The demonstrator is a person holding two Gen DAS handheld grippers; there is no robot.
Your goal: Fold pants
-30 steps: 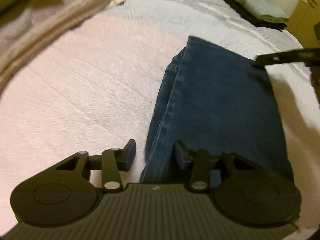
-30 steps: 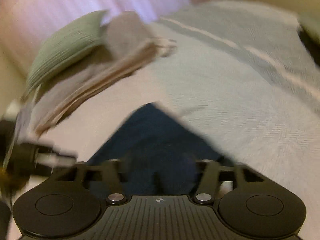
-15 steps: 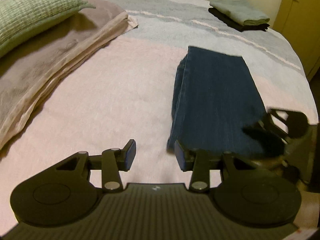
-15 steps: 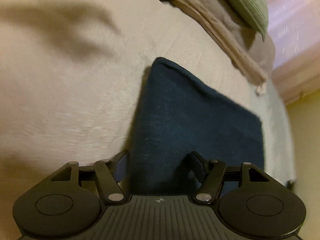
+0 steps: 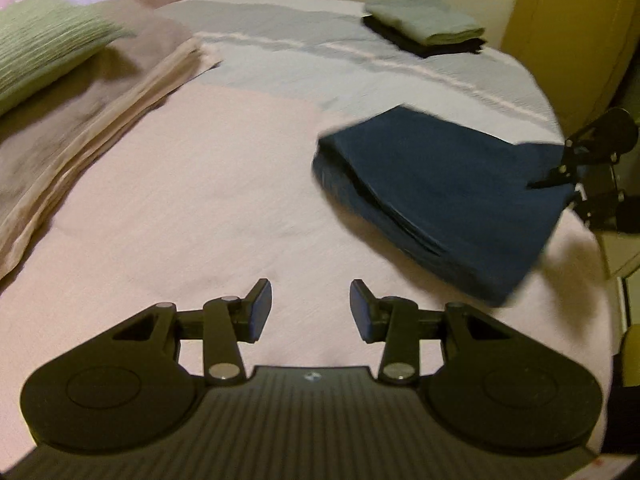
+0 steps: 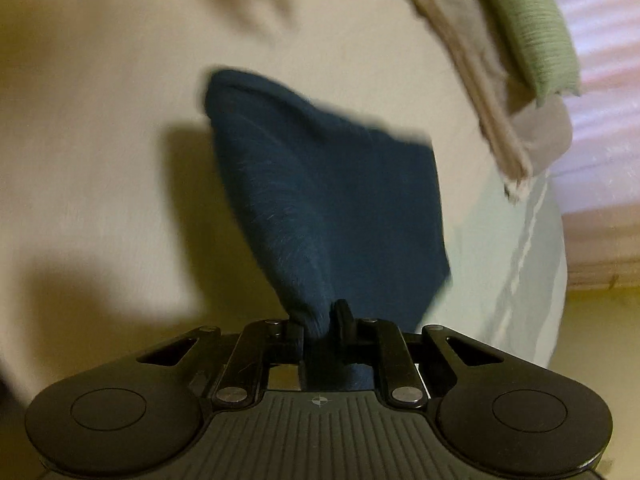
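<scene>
Since half a second ago, the right gripper [image 6: 320, 326] has gone from spread beside the folded jeans [image 5: 448, 192] to pinching their near edge, and the bundle is lifting off the bedspread [image 5: 200, 200] at the right side of the bed. Folding looks finished; the step in hand is likely carrying the jeans away, perhaps to the folded stack [image 5: 426, 26] at the far end. That move is calling for a firm pinch so the layers are not sliding apart. The left gripper [image 5: 311, 310] is hovering low over bare bedspread, jaws spread, holding nothing.
</scene>
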